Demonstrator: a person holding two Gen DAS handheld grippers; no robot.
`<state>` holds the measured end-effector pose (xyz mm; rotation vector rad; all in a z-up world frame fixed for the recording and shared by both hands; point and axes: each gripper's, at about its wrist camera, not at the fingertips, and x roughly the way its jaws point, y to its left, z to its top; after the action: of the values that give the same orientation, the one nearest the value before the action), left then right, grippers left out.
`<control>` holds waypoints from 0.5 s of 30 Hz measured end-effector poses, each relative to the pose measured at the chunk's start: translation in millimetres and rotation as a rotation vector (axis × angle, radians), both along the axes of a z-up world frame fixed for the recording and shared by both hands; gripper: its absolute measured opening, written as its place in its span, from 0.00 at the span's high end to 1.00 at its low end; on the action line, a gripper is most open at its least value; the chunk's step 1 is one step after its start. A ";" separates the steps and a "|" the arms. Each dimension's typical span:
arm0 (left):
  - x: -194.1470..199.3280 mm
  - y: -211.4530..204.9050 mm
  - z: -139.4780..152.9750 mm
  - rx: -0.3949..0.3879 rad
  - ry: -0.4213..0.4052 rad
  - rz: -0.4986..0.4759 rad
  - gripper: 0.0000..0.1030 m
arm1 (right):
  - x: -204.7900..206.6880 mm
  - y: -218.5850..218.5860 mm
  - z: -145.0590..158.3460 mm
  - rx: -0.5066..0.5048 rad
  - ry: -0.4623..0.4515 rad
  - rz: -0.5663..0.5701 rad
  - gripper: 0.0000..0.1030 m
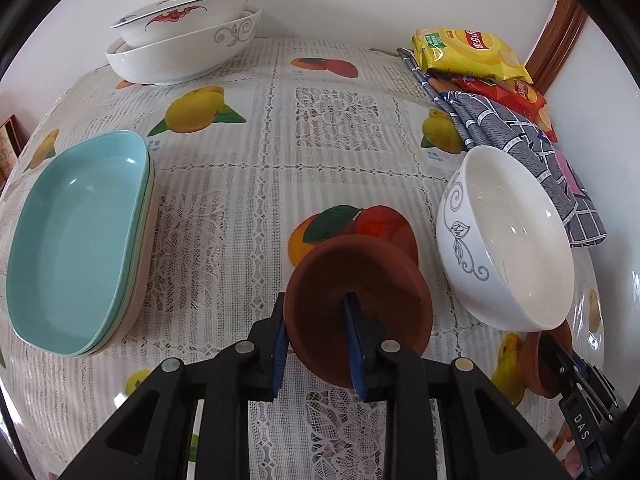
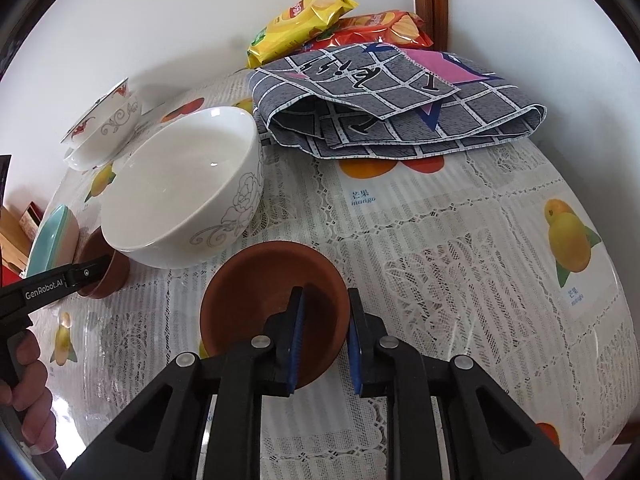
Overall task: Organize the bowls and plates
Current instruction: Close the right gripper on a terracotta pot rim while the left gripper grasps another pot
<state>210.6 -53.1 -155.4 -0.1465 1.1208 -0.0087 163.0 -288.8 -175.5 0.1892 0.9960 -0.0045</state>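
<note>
Your left gripper (image 1: 318, 344) is clenched on the near rim of a brown saucer (image 1: 360, 292): one blue pad outside the wall, the other inside, both pressing. Your right gripper (image 2: 325, 340) grips a second saucer (image 2: 268, 292) the same way, one pad inside the dish, the other against its outer wall. Both saucers sit low over the tablecloth (image 1: 248, 208); whether they rest on it or are just lifted, you cannot tell from here.

Between the two saucers stands the white bowl (image 1: 508, 240) with its grey scroll pattern, upright and just beside each.

The left view gives you what the right barely shows: the stack of teal dishes (image 1: 76, 248) full on at the left, and the two nested bowls (image 1: 184, 44) at the far edge by the wall, the top one with a red bat motif. In it the right gripper and its saucer appear only as a sliver at the lower right.

The right view shows the folded grey checked cloth (image 2: 400, 108) spread wide, with the yellow snack bag (image 2: 300, 24) and the red one (image 2: 380, 28) behind it in the corner. It also catches your left hand (image 2: 28, 384) wrapped round the gripper's handle at the left edge.

Both grippers point steeply down at the table.
</note>
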 end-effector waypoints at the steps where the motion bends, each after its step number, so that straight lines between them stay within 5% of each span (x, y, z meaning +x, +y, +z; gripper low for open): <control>1: -0.4 -0.3 0.5 -0.001 0.000 -0.003 0.82 | -0.4 0.1 0.8 0.004 -0.002 0.001 0.88; 15: -21.9 -1.9 19.7 -0.022 -0.041 -0.061 0.92 | -17.2 11.9 16.3 -0.004 -0.039 0.016 0.92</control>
<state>188.7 -55.1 -135.7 -0.1312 1.0840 -0.0781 145.8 -276.9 -159.2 0.1774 0.9587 0.0115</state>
